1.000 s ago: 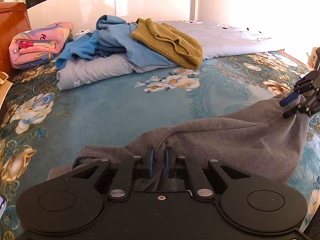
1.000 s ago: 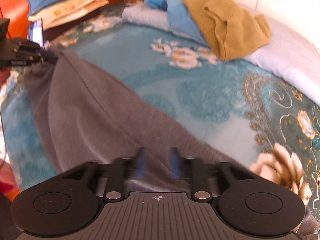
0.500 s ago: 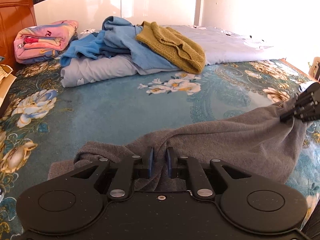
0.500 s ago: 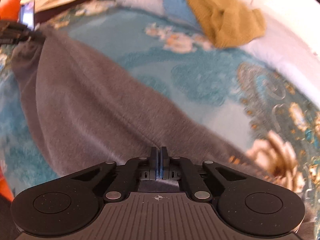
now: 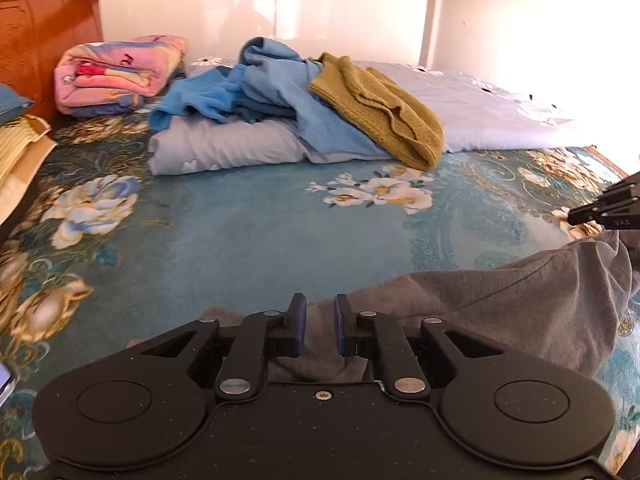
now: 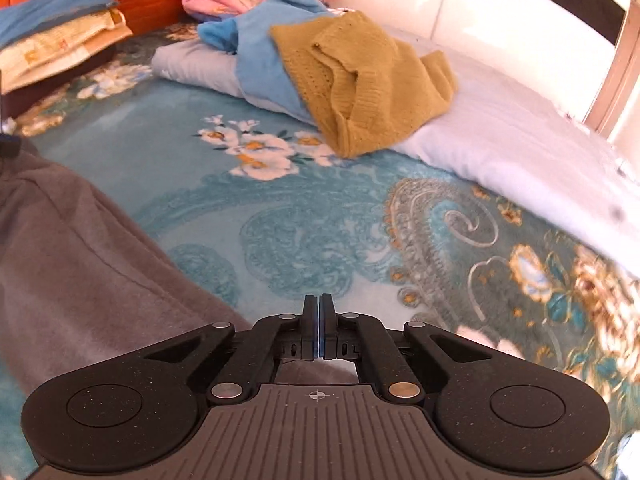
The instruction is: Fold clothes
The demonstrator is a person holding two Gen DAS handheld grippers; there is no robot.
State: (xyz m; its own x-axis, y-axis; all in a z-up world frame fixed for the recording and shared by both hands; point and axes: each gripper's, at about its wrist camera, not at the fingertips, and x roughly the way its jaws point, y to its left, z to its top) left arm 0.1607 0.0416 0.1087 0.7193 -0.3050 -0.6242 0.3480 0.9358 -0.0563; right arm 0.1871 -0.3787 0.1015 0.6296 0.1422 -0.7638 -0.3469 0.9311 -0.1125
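Observation:
A grey garment [image 5: 520, 300] lies spread on the teal flowered bedcover [image 5: 240, 232]; it also shows at the left of the right wrist view [image 6: 80, 272]. My left gripper [image 5: 319, 330] is open, its jaws a little apart with grey cloth lying between and under them. My right gripper [image 6: 319, 328] is shut with nothing visible between its pads, above the bedcover beside the garment's edge. It shows at the right edge of the left wrist view [image 5: 608, 210], above the garment's far end.
A pile at the back holds blue clothes [image 5: 256, 84], a mustard knit sweater [image 5: 380, 108] and a pale folded quilt [image 5: 224, 148]. A pink folded blanket [image 5: 116, 72] lies by the orange headboard [image 5: 44, 40]. Folded items [image 6: 56, 44] are stacked at the left.
My left gripper has opened and let go of the grey garment, which has sunk flat. My right gripper first closed, then came away from the garment's other end and rose.

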